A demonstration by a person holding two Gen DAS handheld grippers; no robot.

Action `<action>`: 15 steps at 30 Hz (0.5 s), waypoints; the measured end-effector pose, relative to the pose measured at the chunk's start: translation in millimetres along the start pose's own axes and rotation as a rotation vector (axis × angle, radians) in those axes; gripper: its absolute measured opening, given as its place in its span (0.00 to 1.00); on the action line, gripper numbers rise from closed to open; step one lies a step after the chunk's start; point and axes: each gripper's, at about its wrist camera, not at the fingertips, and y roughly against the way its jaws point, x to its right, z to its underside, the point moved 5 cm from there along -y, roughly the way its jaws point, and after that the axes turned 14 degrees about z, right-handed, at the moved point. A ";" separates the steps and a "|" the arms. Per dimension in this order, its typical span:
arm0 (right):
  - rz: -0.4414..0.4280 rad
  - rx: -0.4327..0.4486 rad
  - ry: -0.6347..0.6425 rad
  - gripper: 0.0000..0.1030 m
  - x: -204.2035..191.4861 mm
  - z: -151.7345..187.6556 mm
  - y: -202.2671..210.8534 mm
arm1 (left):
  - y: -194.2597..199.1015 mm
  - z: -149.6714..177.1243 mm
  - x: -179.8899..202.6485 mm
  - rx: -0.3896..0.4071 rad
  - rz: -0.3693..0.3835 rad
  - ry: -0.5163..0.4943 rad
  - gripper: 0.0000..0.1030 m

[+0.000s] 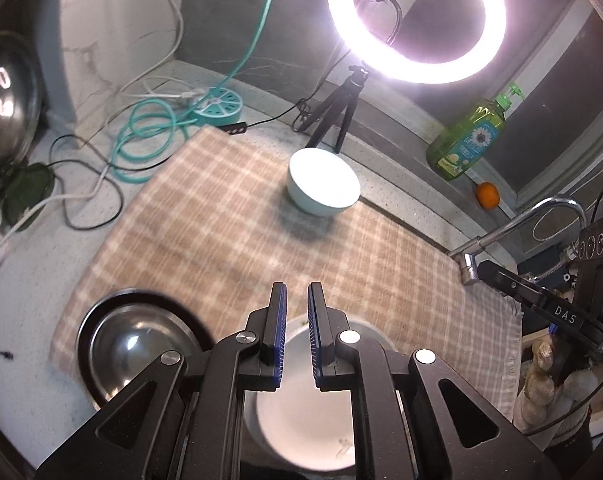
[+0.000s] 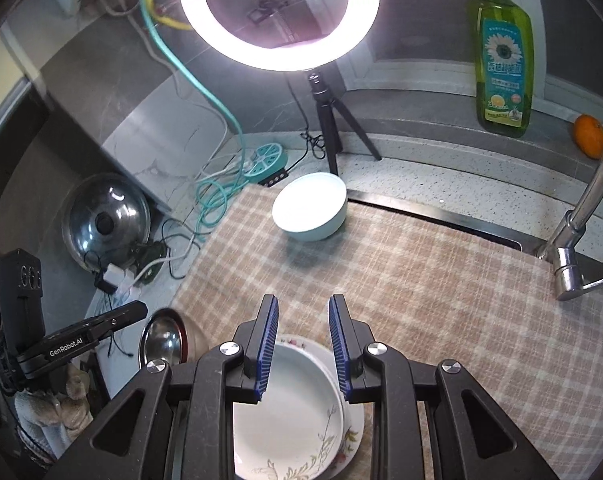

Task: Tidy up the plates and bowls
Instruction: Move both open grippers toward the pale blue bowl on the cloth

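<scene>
A pale blue bowl (image 1: 323, 188) sits at the far side of the checked cloth (image 1: 229, 232); it also shows in the right wrist view (image 2: 310, 207). White floral plates (image 2: 297, 412) are stacked at the near edge, below both grippers, also in the left wrist view (image 1: 301, 420). A steel bowl (image 1: 129, 348) rests in a dark plate to their left, partly seen in the right wrist view (image 2: 163, 338). My left gripper (image 1: 297, 300) hovers above the plates, jaws narrowly apart and empty. My right gripper (image 2: 303, 312) is open and empty above the plates.
A ring light on a tripod (image 2: 329, 128) stands behind the bowl. Cables and a teal power hub (image 2: 267, 160) lie at the back left, a pot lid (image 2: 105, 224) further left. A green soap bottle (image 2: 503, 60), an orange (image 2: 589, 136) and a faucet (image 2: 569, 248) are on the right.
</scene>
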 end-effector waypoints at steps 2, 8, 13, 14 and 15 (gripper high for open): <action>-0.020 -0.006 -0.040 0.23 4.7 -12.7 -6.6 | -12.5 -15.6 3.3 -0.016 0.017 -0.015 0.09; -0.034 -0.031 -0.142 0.23 8.9 -43.3 -29.7 | -53.3 -61.3 2.5 -0.066 0.012 -0.074 0.09; -0.004 -0.049 -0.161 0.23 1.6 -62.2 -63.5 | -91.1 -92.6 -9.5 -0.119 0.004 -0.086 0.09; -0.002 -0.061 -0.172 0.23 0.9 -65.0 -74.2 | -97.9 -96.3 -13.2 -0.130 0.006 -0.077 0.09; 0.000 -0.072 -0.181 0.23 0.9 -66.8 -82.2 | -106.6 -100.6 -18.3 -0.140 0.001 -0.070 0.09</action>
